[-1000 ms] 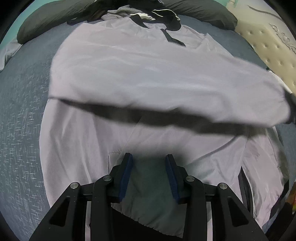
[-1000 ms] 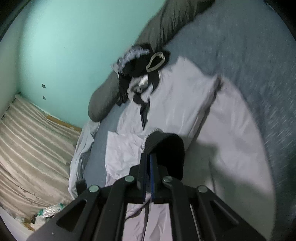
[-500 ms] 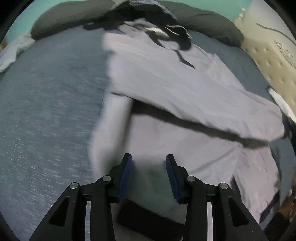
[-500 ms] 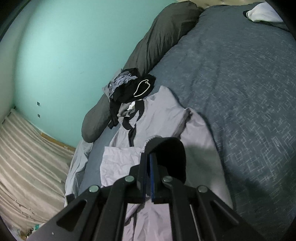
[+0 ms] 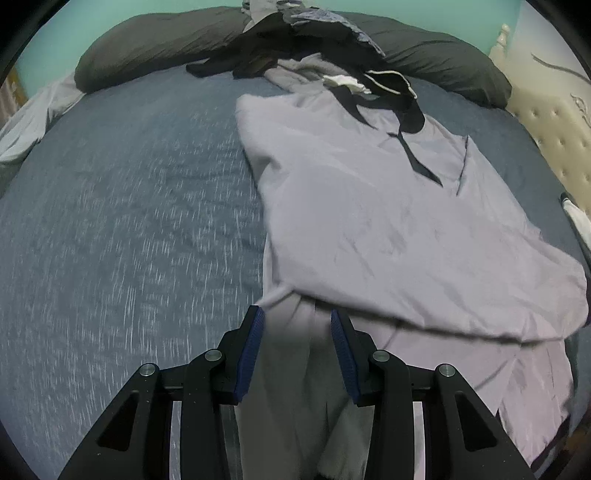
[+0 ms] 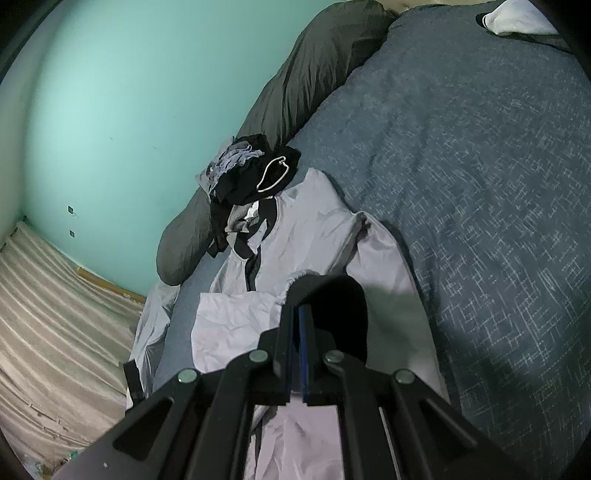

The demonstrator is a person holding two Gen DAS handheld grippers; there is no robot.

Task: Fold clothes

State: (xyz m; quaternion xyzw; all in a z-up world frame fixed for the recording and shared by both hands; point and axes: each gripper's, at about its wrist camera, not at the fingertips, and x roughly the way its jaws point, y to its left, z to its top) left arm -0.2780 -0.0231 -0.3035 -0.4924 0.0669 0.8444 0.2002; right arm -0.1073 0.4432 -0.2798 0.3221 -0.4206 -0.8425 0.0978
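Observation:
A pale lilac jacket (image 5: pixel 369 206) with black trim lies spread on the blue bed cover (image 5: pixel 129 221). One sleeve (image 5: pixel 461 288) is folded across its body. My left gripper (image 5: pixel 297 343) hangs over the jacket's lower left side. A bunch of that cloth fills the gap from pad to pad and hangs down below the fingers. In the right wrist view the jacket (image 6: pixel 306 229) stretches away toward the pillows. My right gripper (image 6: pixel 301 325) is shut on the sleeve's black cuff (image 6: pixel 332 299), which drapes over its fingertips.
Dark grey pillows (image 5: pixel 424 48) line the far edge, with a heap of dark clothes (image 5: pixel 295 37) against them. A beige tufted headboard (image 5: pixel 554 122) stands at the right. A white garment (image 6: pixel 517 18) lies far off. Bare bed cover (image 6: pixel 480 184) stretches beside the jacket.
The left gripper has shifted sideways and risen with its cloth, so the jacket now sits right of the view. The sleeve has come down flat. The right gripper drifted with the cuff, then stopped.

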